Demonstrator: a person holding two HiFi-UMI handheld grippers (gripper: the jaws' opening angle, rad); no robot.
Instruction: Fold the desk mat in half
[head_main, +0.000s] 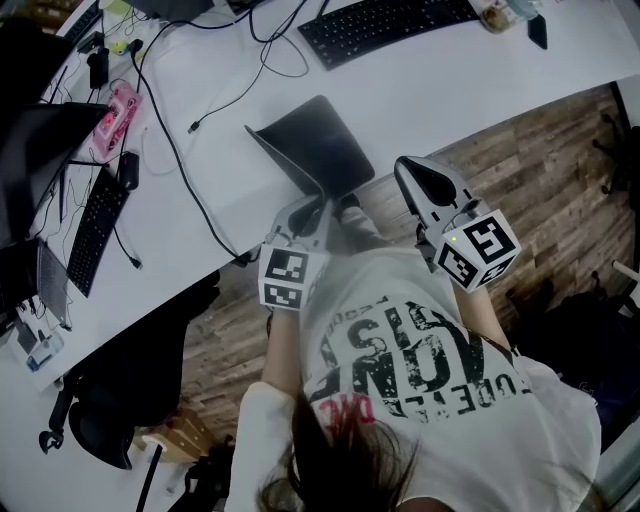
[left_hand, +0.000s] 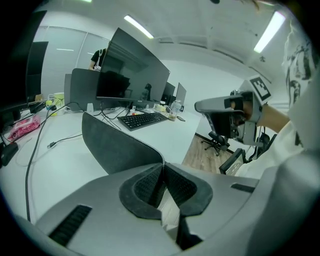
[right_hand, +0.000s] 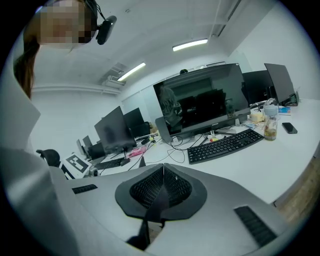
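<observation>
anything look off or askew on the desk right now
Only the desk mat: its near edge is lifted off the desk, pinched in the left gripper, so it stands tilted instead of lying flat. That fits a fold starting; nothing looks spilled or damaged.

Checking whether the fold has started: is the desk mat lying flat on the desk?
No: the left gripper pinches the edge of the desk mat, which rises at a slant above the white desk.

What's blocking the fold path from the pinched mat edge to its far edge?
Nothing visible. The left hand-held gripper pinches the desk mat. The mat's surface is bare, and the keyboard and cable lie clear of it.
</observation>
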